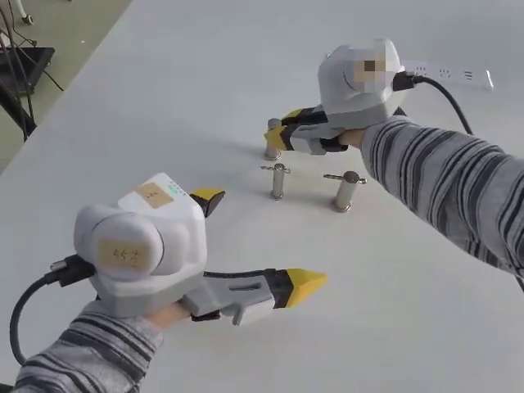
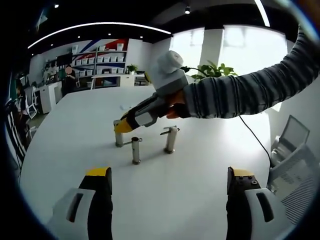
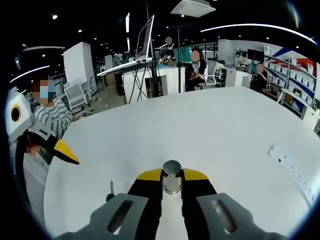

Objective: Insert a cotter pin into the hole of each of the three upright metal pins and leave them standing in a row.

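Three upright metal pins stand in a loose row on the white table [image 1: 164, 90]. The middle pin [image 1: 278, 181] [image 2: 136, 149] and the right pin [image 1: 345, 191] [image 2: 171, 139] each carry a cotter pin crosswise near the top. My right gripper [image 1: 275, 137] [image 3: 172, 176] is shut on the far left pin [image 1: 273, 148] [image 3: 172, 183] [image 2: 118, 136], its yellow tips on either side of the pin's head. Whether this pin holds a cotter pin is hidden. My left gripper [image 1: 258, 239] [image 2: 170, 175] hangs open and empty, nearer to me than the row.
A white power strip [image 1: 454, 74] [image 3: 295, 175] lies at the table's far right, with the right gripper's black cable [image 1: 446, 97] running beside it. A striped sleeve [image 1: 442, 184] reaches over the right side. Desks, chairs and several people are beyond the table.
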A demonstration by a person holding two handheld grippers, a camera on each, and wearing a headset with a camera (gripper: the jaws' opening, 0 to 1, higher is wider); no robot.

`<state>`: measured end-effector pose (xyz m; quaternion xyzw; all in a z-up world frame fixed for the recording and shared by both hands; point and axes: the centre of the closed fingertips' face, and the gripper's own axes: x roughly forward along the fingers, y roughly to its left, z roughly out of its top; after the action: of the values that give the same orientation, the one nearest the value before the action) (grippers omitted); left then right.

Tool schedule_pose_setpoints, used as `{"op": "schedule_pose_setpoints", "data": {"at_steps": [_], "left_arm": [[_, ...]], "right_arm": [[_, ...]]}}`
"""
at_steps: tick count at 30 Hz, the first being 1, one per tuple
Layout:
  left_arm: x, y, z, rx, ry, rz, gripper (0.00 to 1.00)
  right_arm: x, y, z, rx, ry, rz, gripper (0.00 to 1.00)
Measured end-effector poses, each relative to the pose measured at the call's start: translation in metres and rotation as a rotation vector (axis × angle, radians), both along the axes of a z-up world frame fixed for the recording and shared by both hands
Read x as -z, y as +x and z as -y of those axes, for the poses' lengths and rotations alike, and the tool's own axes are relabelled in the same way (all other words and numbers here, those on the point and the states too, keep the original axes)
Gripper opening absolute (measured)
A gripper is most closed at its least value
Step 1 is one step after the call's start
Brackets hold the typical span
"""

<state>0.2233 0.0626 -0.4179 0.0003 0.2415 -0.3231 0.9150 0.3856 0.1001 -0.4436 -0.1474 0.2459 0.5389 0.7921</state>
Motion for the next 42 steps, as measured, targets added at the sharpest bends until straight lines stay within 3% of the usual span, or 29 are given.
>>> {"op": "schedule_pose_setpoints", "data": {"at_steps": [10, 19, 33, 38, 42], "left_arm": [[-0.002, 0.001, 0.001, 0.001, -0.002, 0.006, 0.95], [-0.008, 0.001, 0.009, 0.018, -0.007, 0.016, 0.97], [-0.015, -0.004, 0.009, 0.027, -0.002, 0.028, 0.99], [-0.018, -0.005, 0.009, 0.027, 0.002, 0.035, 0.99], [-0.019, -0.007, 0.009, 0.023, 0.002, 0.036, 0.99]], "right_arm": [[-0.011, 0.006, 0.026, 0.023, -0.030, 0.038, 0.08], [-0.013, 0.010, 0.065, 0.095, -0.038, 0.017, 0.08], [-0.013, 0.001, 0.133, 0.175, -0.096, 0.042, 0.08], [-0.014, -0.009, 0.156, 0.190, -0.110, 0.051, 0.08], [-0.014, -0.021, 0.163, 0.184, -0.133, 0.067, 0.08]]}}
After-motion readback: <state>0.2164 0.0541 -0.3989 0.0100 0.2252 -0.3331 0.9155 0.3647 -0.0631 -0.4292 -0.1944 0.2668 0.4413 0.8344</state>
